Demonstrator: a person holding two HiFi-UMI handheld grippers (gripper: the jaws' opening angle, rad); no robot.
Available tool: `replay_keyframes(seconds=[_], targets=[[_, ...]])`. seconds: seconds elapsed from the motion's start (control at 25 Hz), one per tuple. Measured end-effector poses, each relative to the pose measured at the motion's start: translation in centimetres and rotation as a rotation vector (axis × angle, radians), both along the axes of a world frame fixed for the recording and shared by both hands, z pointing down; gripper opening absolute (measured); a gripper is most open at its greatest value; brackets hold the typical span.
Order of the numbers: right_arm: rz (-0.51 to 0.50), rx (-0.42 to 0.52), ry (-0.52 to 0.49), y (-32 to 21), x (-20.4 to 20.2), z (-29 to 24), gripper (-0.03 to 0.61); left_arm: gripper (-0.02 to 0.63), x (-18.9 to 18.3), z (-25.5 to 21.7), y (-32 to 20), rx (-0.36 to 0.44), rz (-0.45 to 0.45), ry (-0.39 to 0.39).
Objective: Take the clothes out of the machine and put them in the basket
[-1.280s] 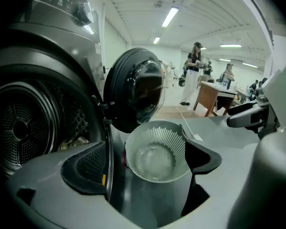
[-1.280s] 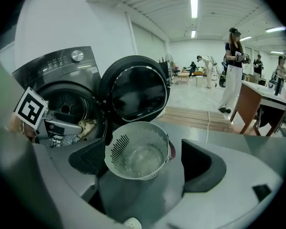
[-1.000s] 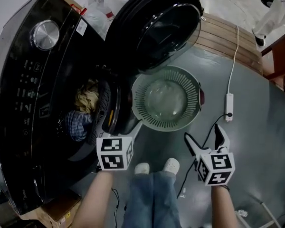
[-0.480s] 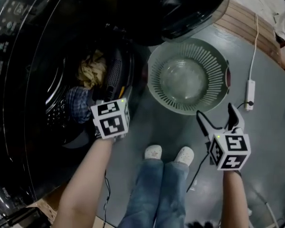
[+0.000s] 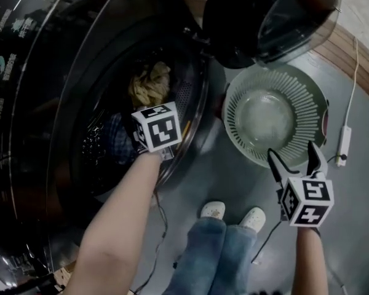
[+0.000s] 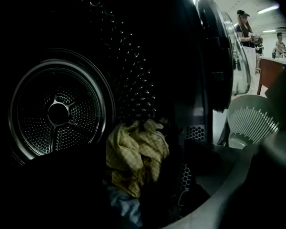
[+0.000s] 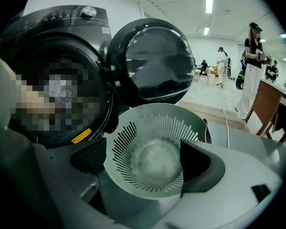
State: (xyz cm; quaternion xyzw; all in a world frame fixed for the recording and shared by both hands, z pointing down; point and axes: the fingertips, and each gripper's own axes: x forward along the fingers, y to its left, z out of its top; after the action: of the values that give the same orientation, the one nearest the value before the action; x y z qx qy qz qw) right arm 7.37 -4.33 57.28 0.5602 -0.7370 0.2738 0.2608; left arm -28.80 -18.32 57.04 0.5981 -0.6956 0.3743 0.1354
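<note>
Left gripper [image 6: 152, 185] is pointing into the machine [image 5: 43, 72] at left, its jaws standing apart and gripping nothing. A yellow cloth [image 6: 133, 151] is lying just ahead of them in the drum [image 6: 59, 111], a blue cloth [image 5: 114, 140] nearer. Right gripper [image 5: 294, 158] is hovering released and empty above the floor [image 5: 357, 214], beside the near rim of the basket [image 5: 301, 100]. The basket is sitting empty at right under the open door [image 5: 270, 11].
</note>
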Motion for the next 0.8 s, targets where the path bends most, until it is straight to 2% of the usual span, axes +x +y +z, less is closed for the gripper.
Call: replay_keyframes(seconds=[0.16,0.36,0.48,0.56,0.68,0.72,0.76,0.8], targets=[[-0.074,-0.013,0.039,-3.5,-4.2,0.9,0.483,0.511,-2.1,0.5,-1.8,-0.011,-0.022,-0.055],[-0.128,-0.030,0.024,-6.5,-9.8,1.0,0.473,0.511,-3.0,2.1,-3.3,-0.065,0.036,-0.122],[-0.160,-0.032,0.032,-7.7,-11.8,1.6,0.463,0.512,-4.0,3.6,-4.4,-0.105,0.042,-0.164],[-0.190,-0.034,0.055,-8.1,-13.1,2.1,0.463,0.512,-4.6,4.6,-4.8,-0.143,0.034,-0.159],[-0.219,-0.031,0.052,-8.3,-14.9,2.3,0.463,0.511,-5.3,6.0,-4.5,-0.248,0.023,-0.135],[-0.218,-0.031,0.043,-8.4,-15.2,2.2,0.463,0.457,-5.6,6.1,-4.1,-0.277,0.010,-0.152],[-0.215,-0.032,0.034,-8.4,-15.4,2.1,0.463,0.302,-5.8,6.0,-3.8,-0.292,0.001,-0.182],[-0.215,-0.033,0.029,-8.3,-15.5,1.9,0.463,0.235,-5.7,5.8,-3.6,-0.294,0.002,-0.214]])
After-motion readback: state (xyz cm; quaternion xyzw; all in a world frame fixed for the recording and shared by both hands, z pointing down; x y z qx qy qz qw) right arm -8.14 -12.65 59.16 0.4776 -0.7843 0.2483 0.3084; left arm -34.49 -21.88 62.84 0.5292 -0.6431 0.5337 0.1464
